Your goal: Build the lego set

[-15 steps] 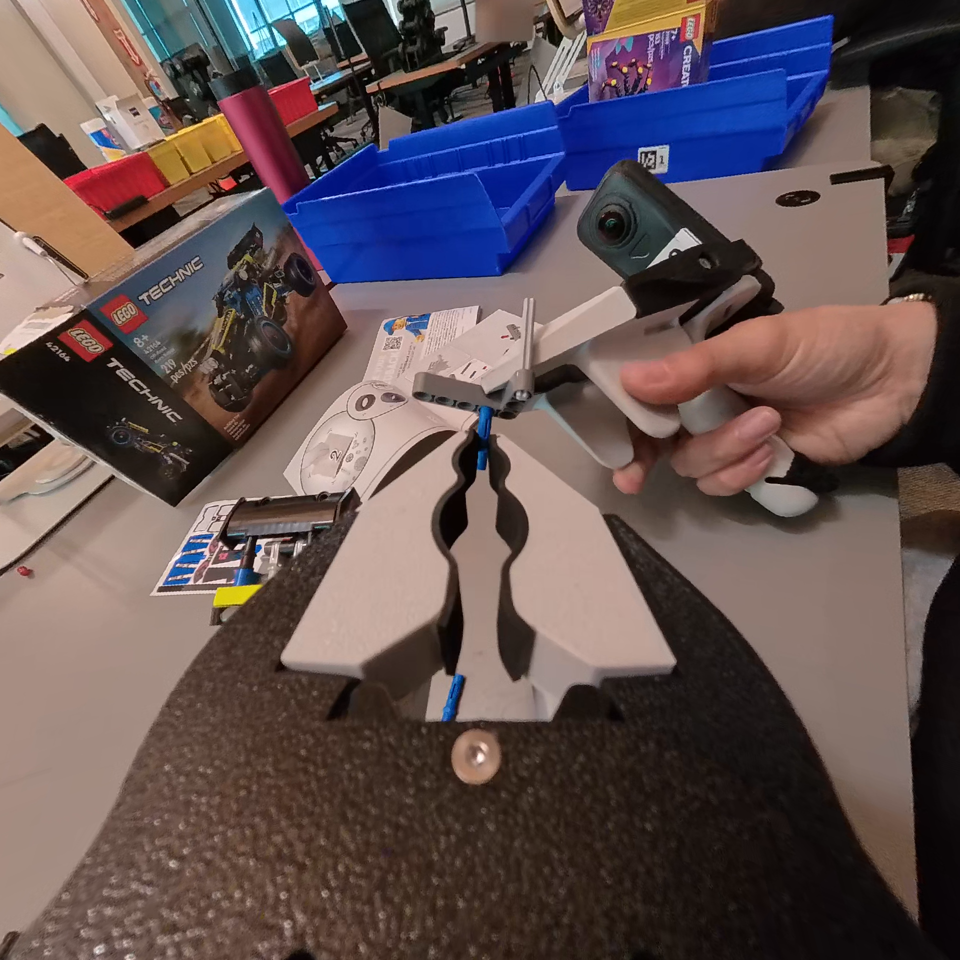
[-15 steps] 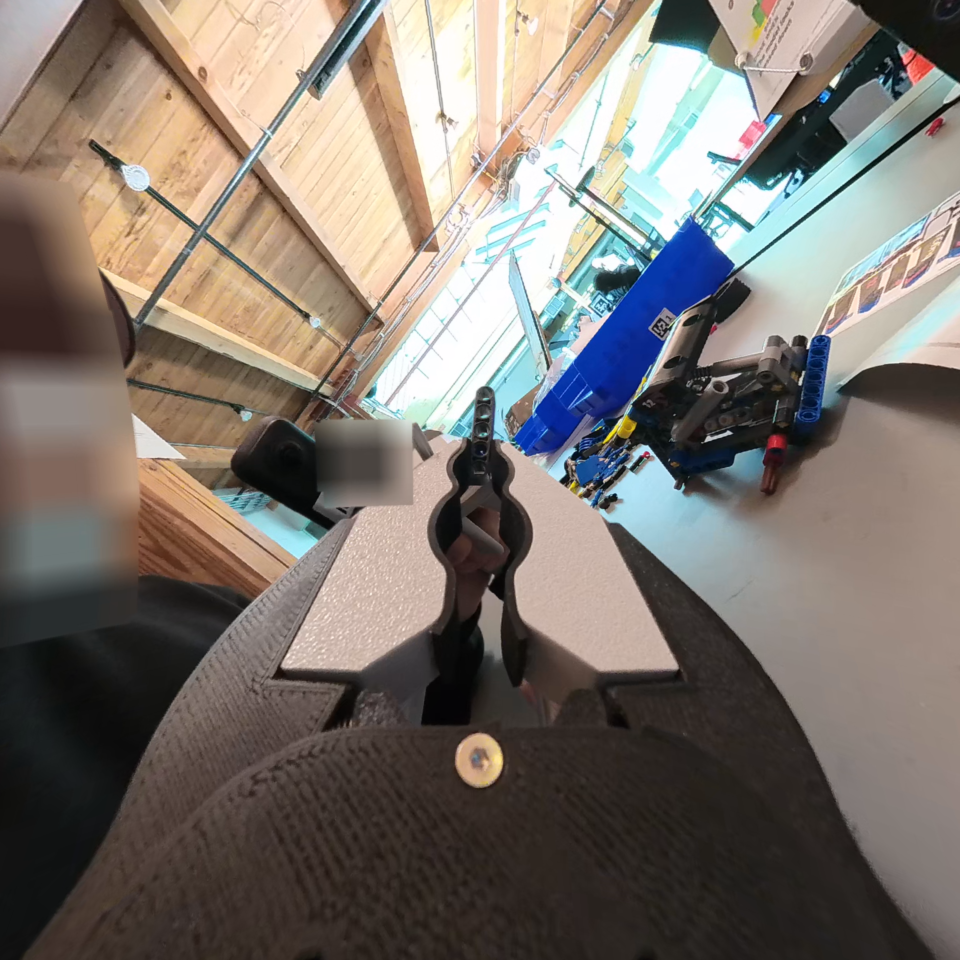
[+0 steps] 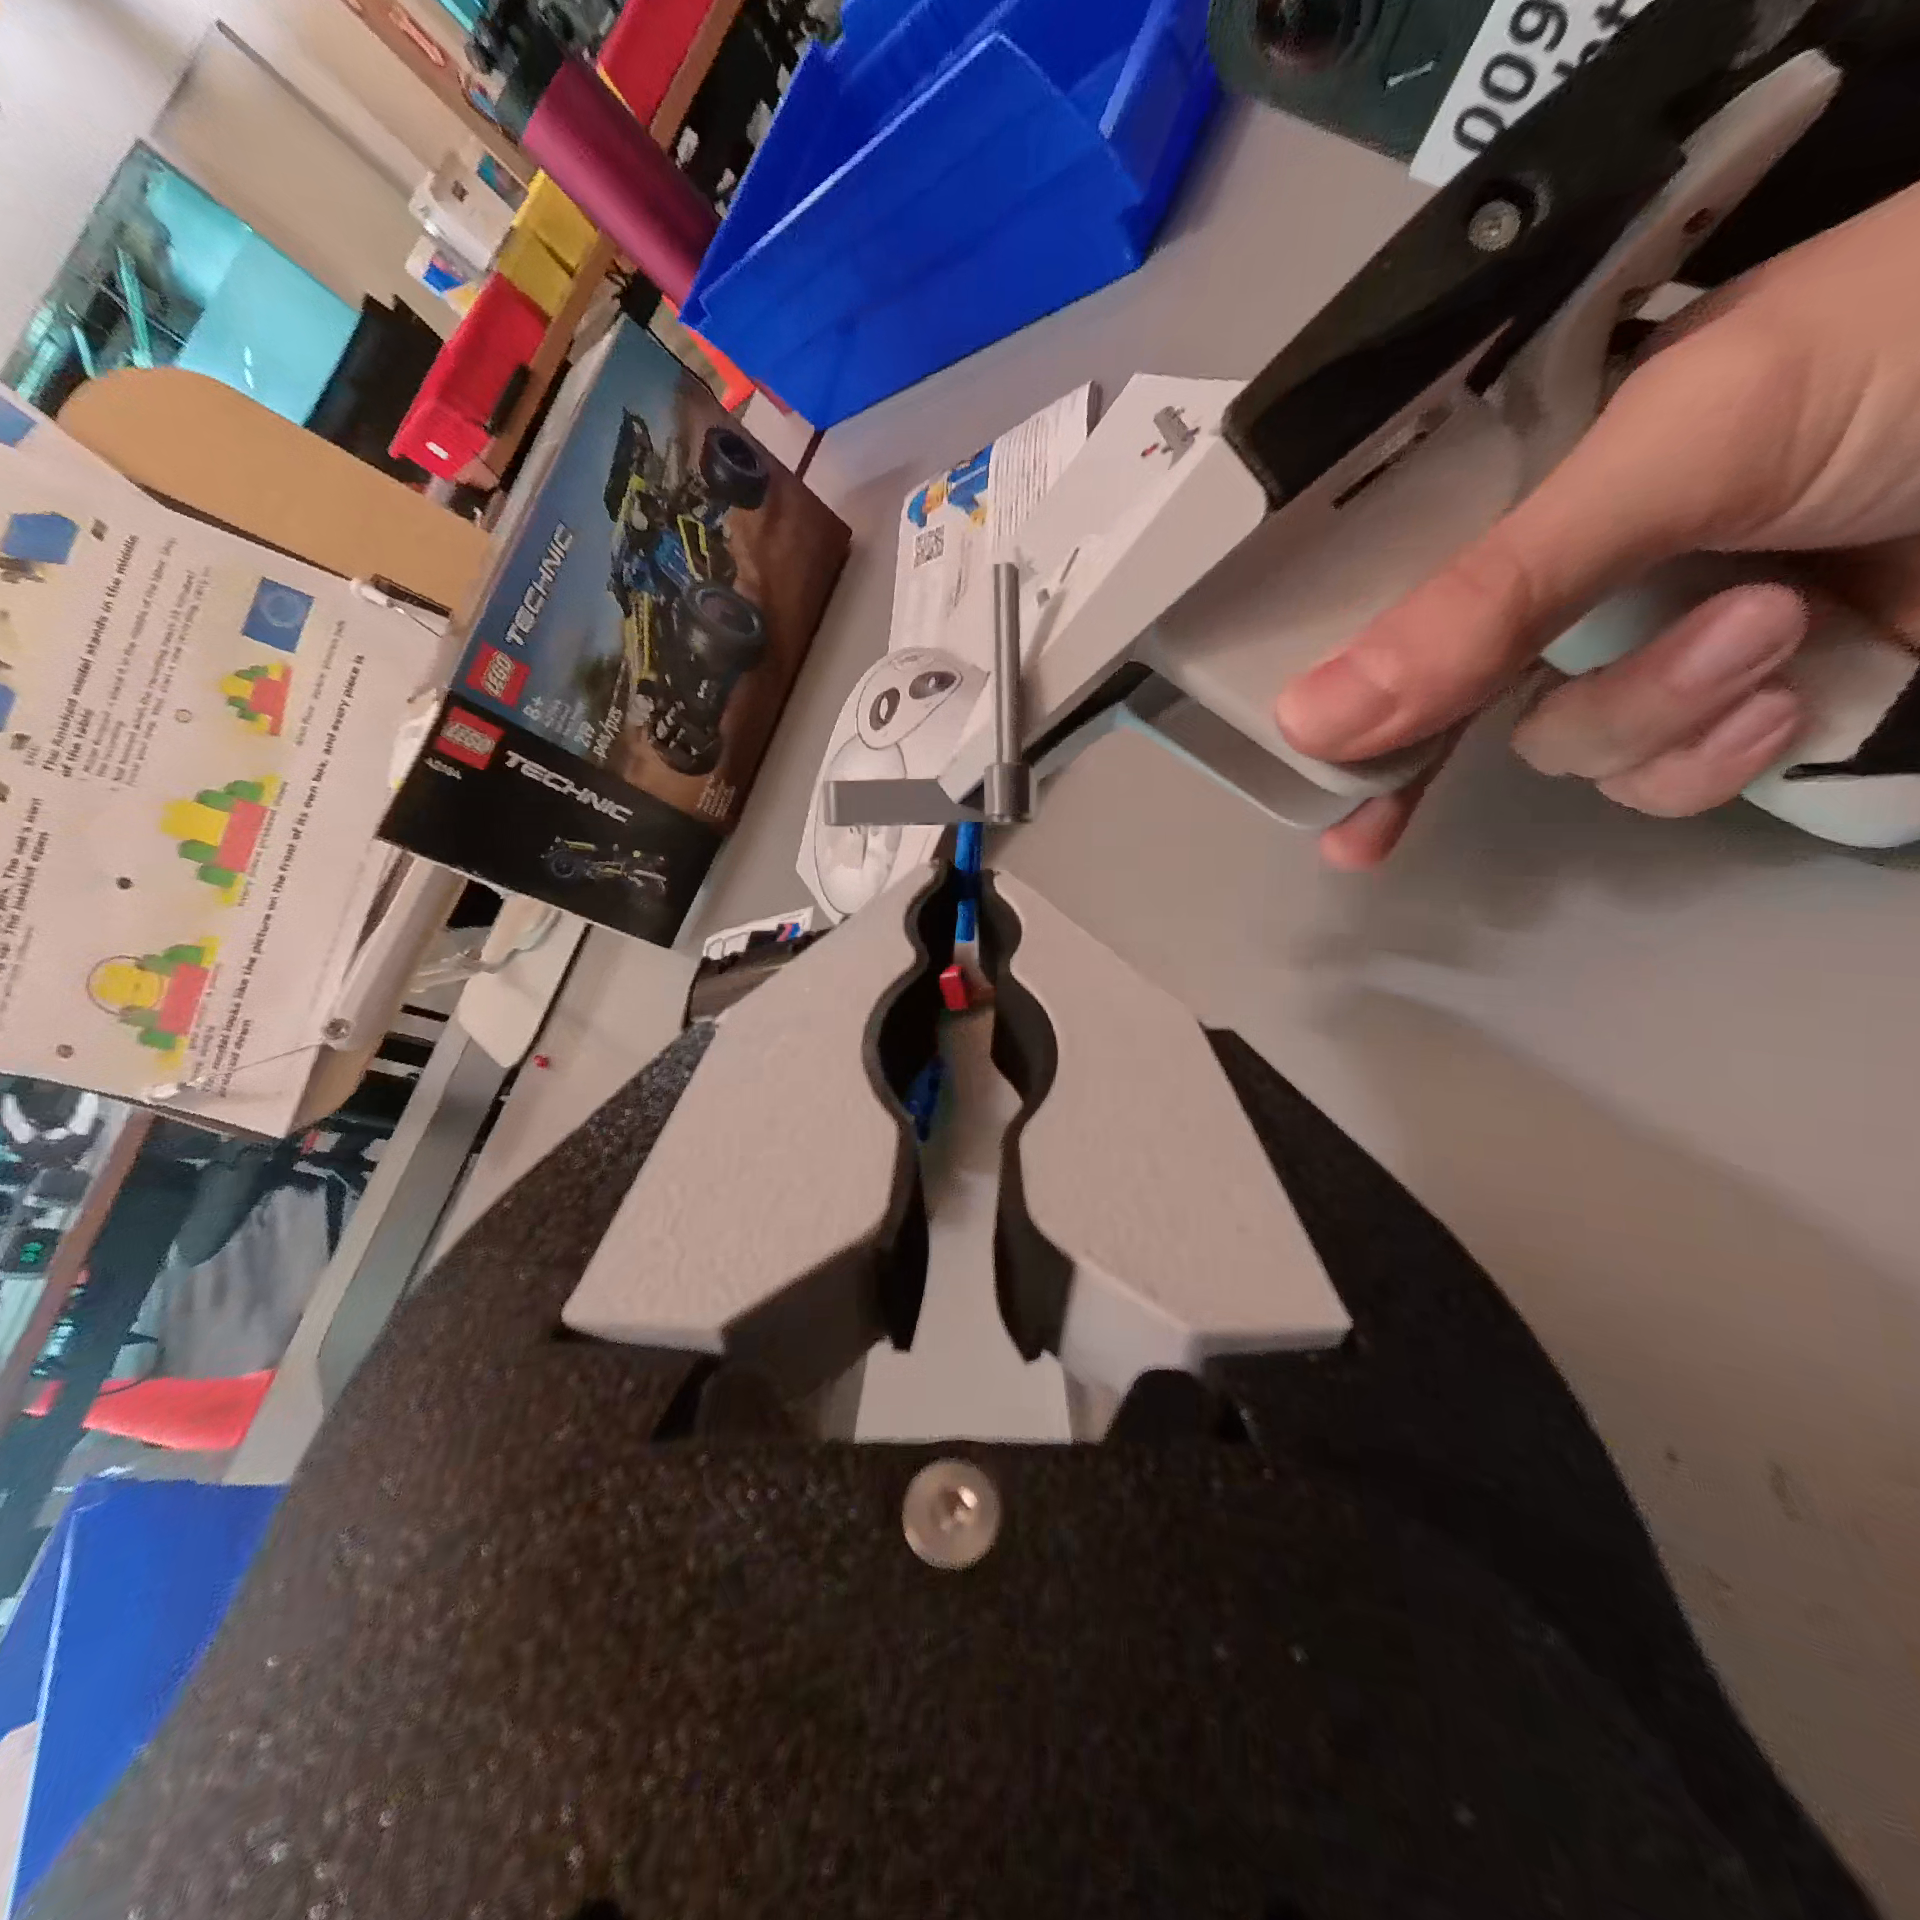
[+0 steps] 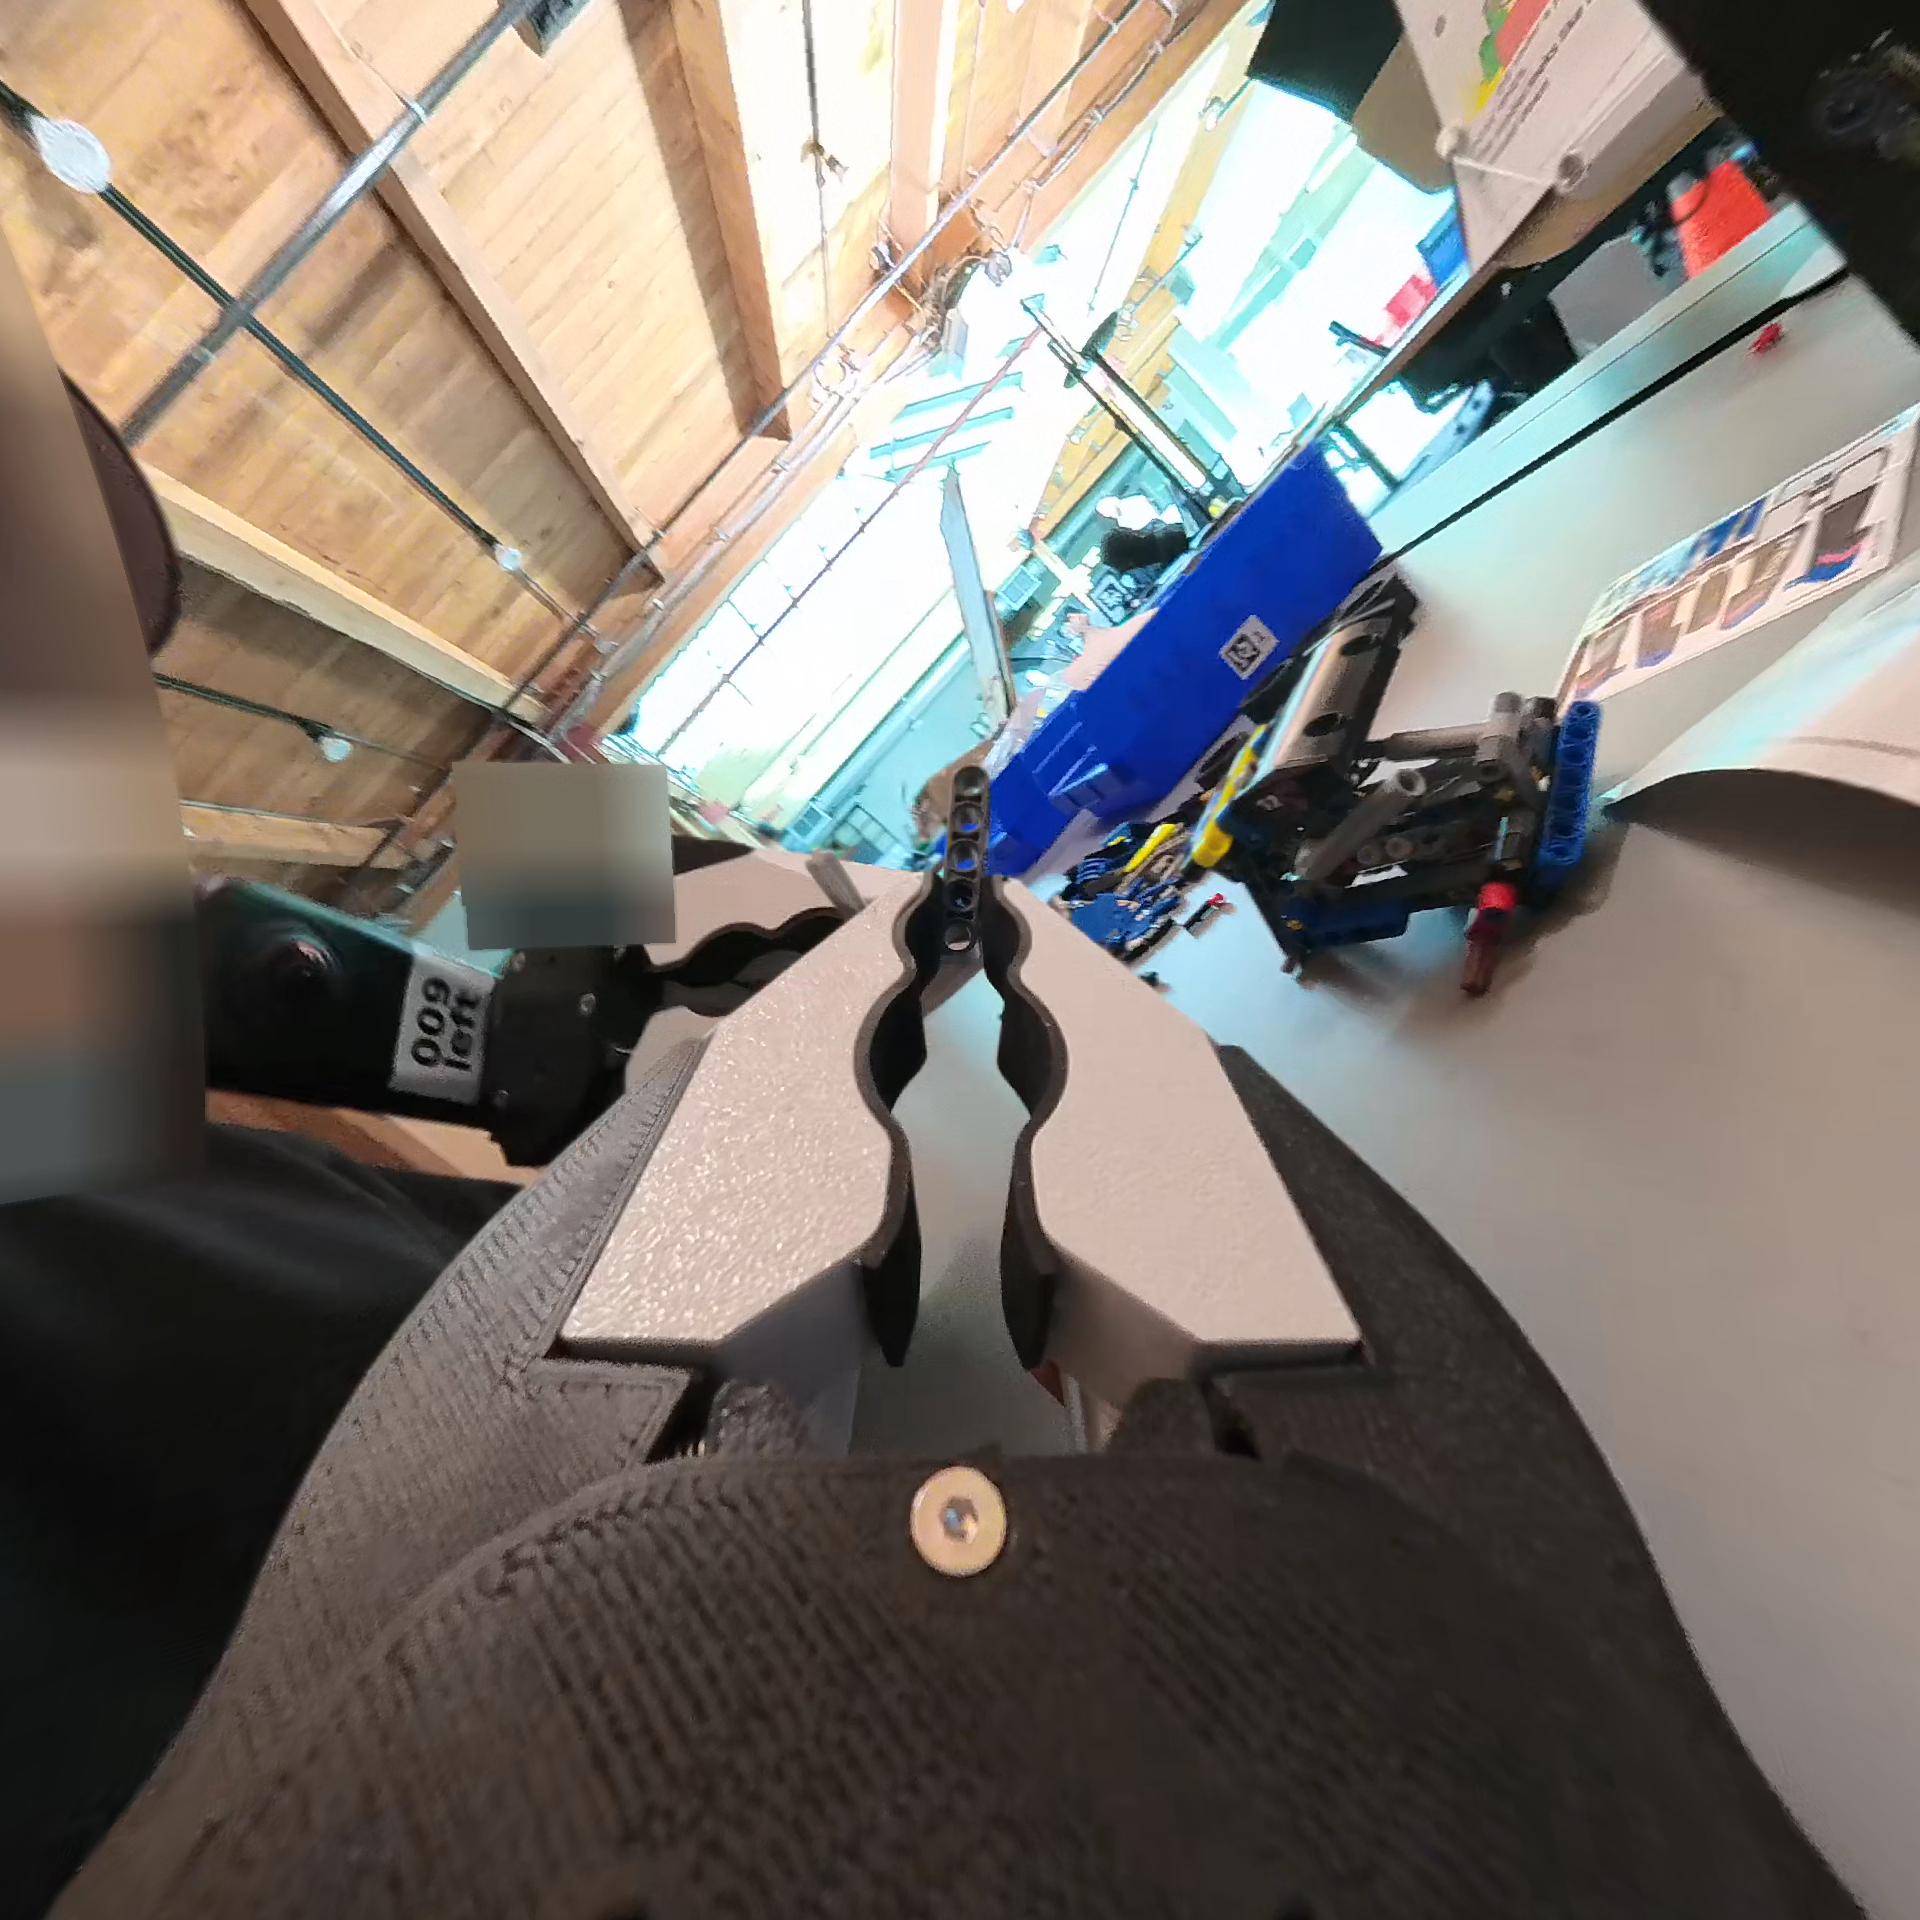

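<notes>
Both pairs of jaws are clenched: the left gripper (image 3: pixel 968 883) pinches a blue pin (image 3: pixel 966 871) at its tips, and the right gripper (image 4: pixel 961 899) grips a grey holed beam (image 4: pixel 961 862), which in the left wrist view carries an upright grey axle (image 3: pixel 1006 691) at 12 o'clock. Since half a second ago the left gripper has rolled and closed in until the pin's tip meets the beam's underside, so I judge insertion imminent. Whether the pin has entered a hole is hidden by the jaws; the half-built vehicle (image 4: pixel 1392 821) waits on the tabletop (image 4: pixel 1558 1195) at 2 o'clock.
</notes>
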Motion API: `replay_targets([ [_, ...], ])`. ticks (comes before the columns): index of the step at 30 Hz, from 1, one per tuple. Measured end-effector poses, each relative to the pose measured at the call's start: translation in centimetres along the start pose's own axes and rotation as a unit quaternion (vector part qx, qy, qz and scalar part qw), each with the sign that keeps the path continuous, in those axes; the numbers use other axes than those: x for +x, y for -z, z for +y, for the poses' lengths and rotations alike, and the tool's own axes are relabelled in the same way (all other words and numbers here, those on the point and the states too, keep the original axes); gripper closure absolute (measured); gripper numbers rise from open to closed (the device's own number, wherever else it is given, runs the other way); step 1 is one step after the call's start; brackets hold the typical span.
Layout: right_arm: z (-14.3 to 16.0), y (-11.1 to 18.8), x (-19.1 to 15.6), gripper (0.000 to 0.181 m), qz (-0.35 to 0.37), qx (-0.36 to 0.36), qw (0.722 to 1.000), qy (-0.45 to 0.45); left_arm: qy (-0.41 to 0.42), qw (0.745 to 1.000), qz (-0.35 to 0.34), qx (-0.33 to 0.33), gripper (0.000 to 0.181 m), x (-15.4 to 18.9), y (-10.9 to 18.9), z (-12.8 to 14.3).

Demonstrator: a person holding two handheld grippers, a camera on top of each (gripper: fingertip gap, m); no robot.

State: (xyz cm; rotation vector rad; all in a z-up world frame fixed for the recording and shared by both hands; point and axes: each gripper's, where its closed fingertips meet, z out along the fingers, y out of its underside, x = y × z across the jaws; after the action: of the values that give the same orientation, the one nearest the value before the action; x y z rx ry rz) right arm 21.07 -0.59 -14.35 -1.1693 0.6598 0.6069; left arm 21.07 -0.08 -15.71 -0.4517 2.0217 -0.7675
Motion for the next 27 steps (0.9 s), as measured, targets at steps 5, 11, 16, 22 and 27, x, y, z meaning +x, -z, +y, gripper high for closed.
replay_targets([
  [5, 0.8, 0.5, 1.7, 0.175, 0.088, -0.059, 0.99, 0.092, 0.15, 0.981, 0.117, 0.039, 0.181, 1.4, -1.0, 0.9],
  [11, 1.7, 0.8, 3.4, 0.174, 0.141, -0.106, 0.981, 0.084, 0.254, 0.948, 0.183, 0.062, 0.181, 2.8, -2.4, 2.1],
  [16, 0.9, 0.6, 2.3, 0.174, 0.086, -0.069, 0.993, 0.044, 0.126, 0.987, 0.084, 0.055, 0.181, 1.5, -1.8, 1.3],
  [22, 1.4, 0.0, 1.5, 0.174, 0.07, -0.074, 0.992, 0.07, 0.316, 0.923, 0.196, 0.099, 0.181, 2.0, -1.4, 0.8],
  [27, 1.3, 0.0, 1.0, 0.174, 0.057, -0.071, 0.994, 0.063, 0.289, 0.938, 0.161, 0.105, 0.181, 1.2, -1.1, 0.7],
])
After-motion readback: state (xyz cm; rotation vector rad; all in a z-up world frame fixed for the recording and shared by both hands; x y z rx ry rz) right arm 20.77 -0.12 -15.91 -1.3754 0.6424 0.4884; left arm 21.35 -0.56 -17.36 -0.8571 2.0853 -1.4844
